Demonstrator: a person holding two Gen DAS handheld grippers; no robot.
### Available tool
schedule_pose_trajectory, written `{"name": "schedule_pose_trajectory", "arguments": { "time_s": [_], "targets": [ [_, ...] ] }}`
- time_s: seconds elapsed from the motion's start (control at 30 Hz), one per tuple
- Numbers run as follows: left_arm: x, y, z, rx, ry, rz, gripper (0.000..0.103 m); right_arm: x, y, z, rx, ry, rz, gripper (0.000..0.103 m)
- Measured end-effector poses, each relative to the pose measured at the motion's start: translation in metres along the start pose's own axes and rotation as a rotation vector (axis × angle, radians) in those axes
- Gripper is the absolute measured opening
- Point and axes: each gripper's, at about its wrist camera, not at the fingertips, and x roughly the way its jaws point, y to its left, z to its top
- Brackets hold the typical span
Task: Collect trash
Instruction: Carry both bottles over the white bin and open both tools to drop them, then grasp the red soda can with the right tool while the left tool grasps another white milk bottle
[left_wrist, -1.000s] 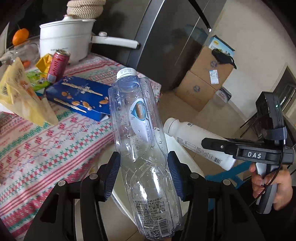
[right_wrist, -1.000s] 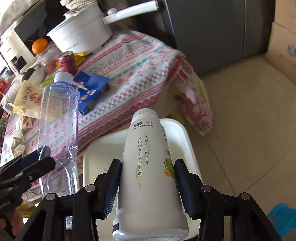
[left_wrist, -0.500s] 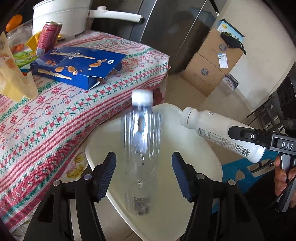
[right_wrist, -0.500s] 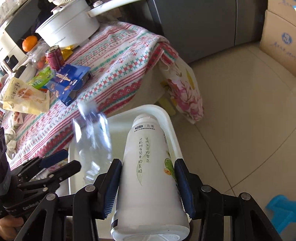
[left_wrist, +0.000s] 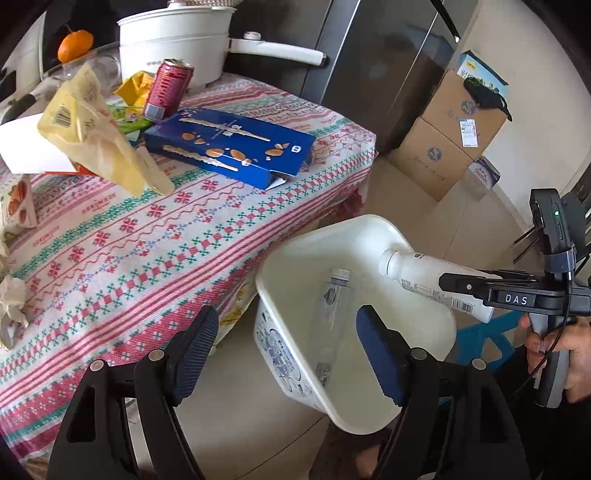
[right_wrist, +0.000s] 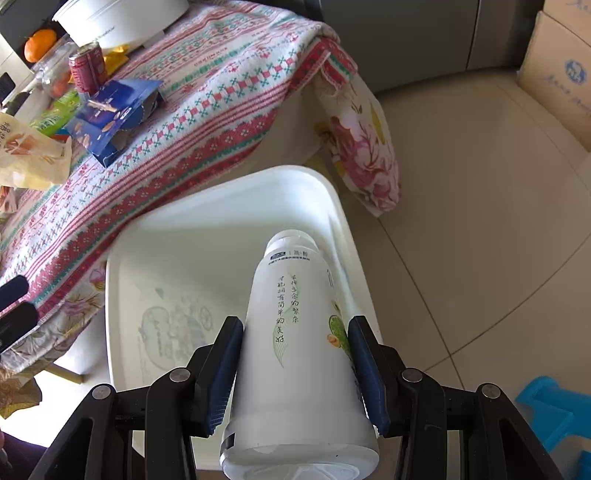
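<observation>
One bottle is now binned: the clear bottle (left_wrist: 328, 325) has dropped from the left claw (left_wrist: 284, 354), now spread empty, into the white bin (left_wrist: 373, 229). The right claw (right_wrist: 295, 373) still squeezes the white bottle (right_wrist: 295, 332) above the bin, next to drop.

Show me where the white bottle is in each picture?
Left wrist view: the white bottle is at the right, clamped in the right hand-held gripper, its cap over the white bin.
Right wrist view: the white bottle fills the lower middle, held between the blue pads, pointing into the bin.
Shared landmark: the blue box on the tablecloth, upper left in the right wrist view.
</observation>
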Motion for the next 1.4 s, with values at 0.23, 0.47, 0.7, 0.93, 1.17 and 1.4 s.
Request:
{"name": "schedule_pose_trajectory", "arguments": {
  "time_s": [0.23, 0.47, 0.7, 0.93, 1.17, 1.4],
  "targets": [
    [-0.012, 0.021, -0.009, -0.017, -0.001, 0.027, 0.081, 0.017, 0.018, 0.001, 0.003, 0.070, 0.059, 0.052],
    [-0.021, 0.037, -0.012, -0.048, -0.010, 0.032, 0.081, 0.027, 0.045, 0.006, -0.013, 0.110, 0.164, 0.059],
    [-0.032, 0.047, -0.012, -0.069, -0.019, 0.039, 0.081, 0.018, 0.048, 0.010, 0.004, 0.073, 0.168, 0.068],
    [-0.043, 0.063, -0.012, -0.116, -0.030, 0.044, 0.081, 0.011, 0.051, 0.010, -0.011, 0.043, 0.140, 0.069],
    [-0.059, 0.083, -0.009, -0.163, -0.056, 0.068, 0.081, -0.003, 0.058, 0.013, -0.032, -0.012, 0.124, 0.073],
    [-0.086, 0.105, 0.002, -0.198, -0.098, 0.094, 0.081, -0.021, 0.079, 0.028, -0.092, -0.065, 0.109, 0.077]
  ]
}}
